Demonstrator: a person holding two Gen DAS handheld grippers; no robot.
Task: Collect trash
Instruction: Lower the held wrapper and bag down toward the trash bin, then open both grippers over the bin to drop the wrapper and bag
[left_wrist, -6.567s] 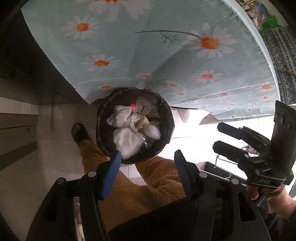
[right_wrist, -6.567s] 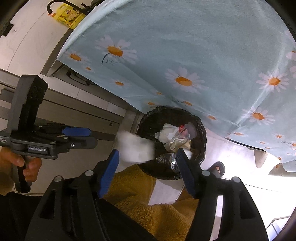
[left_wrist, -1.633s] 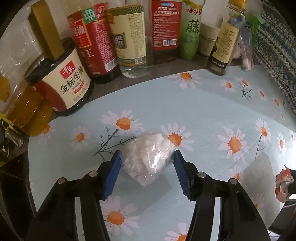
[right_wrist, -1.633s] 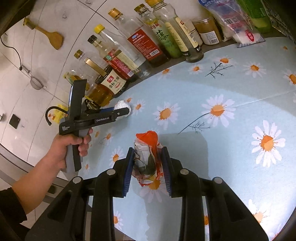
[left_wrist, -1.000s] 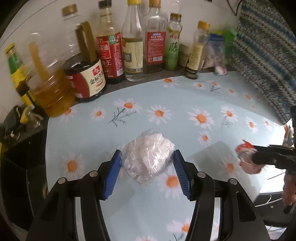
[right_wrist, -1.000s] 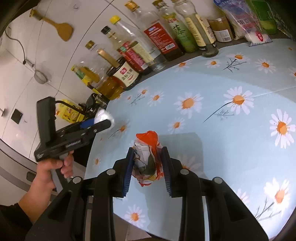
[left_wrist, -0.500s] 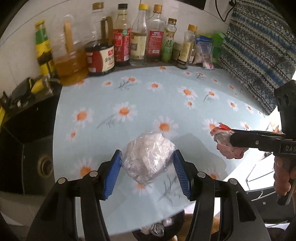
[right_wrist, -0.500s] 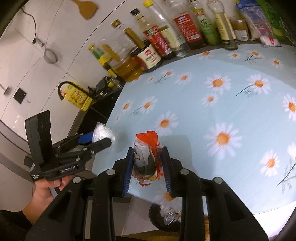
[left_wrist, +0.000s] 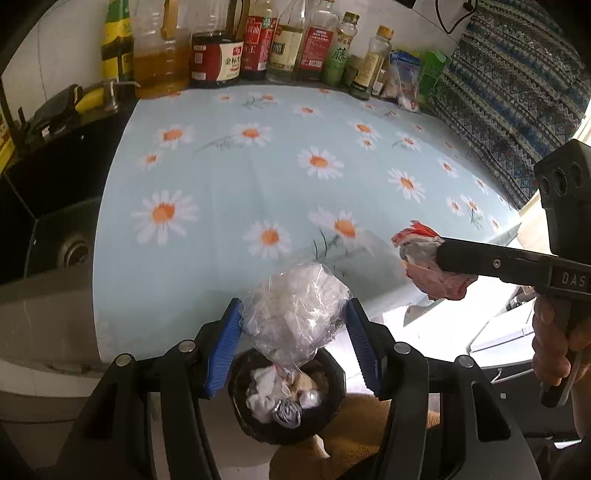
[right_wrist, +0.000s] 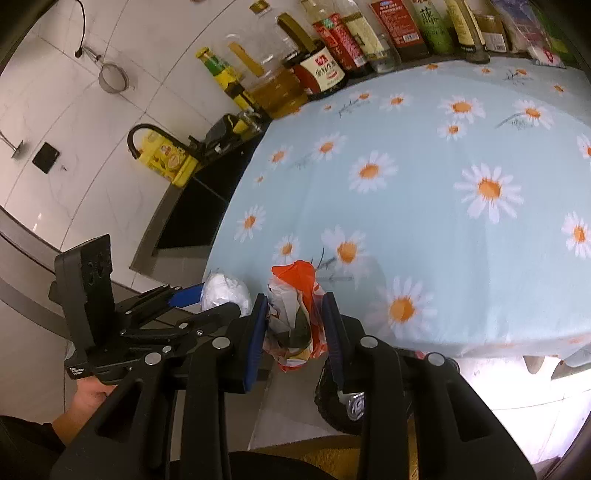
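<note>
My left gripper (left_wrist: 293, 345) is shut on a clear plastic bag of white crumpled paper (left_wrist: 295, 314), held over the table's front edge and just above the black trash bin (left_wrist: 332, 369) on the floor. The bin holds white tissues and a crushed can. My right gripper (right_wrist: 295, 326) is shut on a crumpled red and white wrapper (right_wrist: 295, 314) near the same edge. In the left wrist view the wrapper (left_wrist: 424, 258) hangs at the right, off the table's corner. In the right wrist view the left gripper (right_wrist: 207, 302) sits at the left with the white bag (right_wrist: 225, 291), and part of the bin (right_wrist: 328, 410) shows below.
The daisy tablecloth (left_wrist: 277, 166) covers the table. A row of sauce and oil bottles (left_wrist: 258, 40) stands along the back wall. A dark sink (left_wrist: 48, 206) lies left of the table. A patterned cloth (left_wrist: 517, 92) hangs at the right. Orange-trousered legs (left_wrist: 362, 435) are beside the bin.
Both grippers have drawn back from the table toward its front edge with their trash still held. The bin has come fully into view under the left gripper.
</note>
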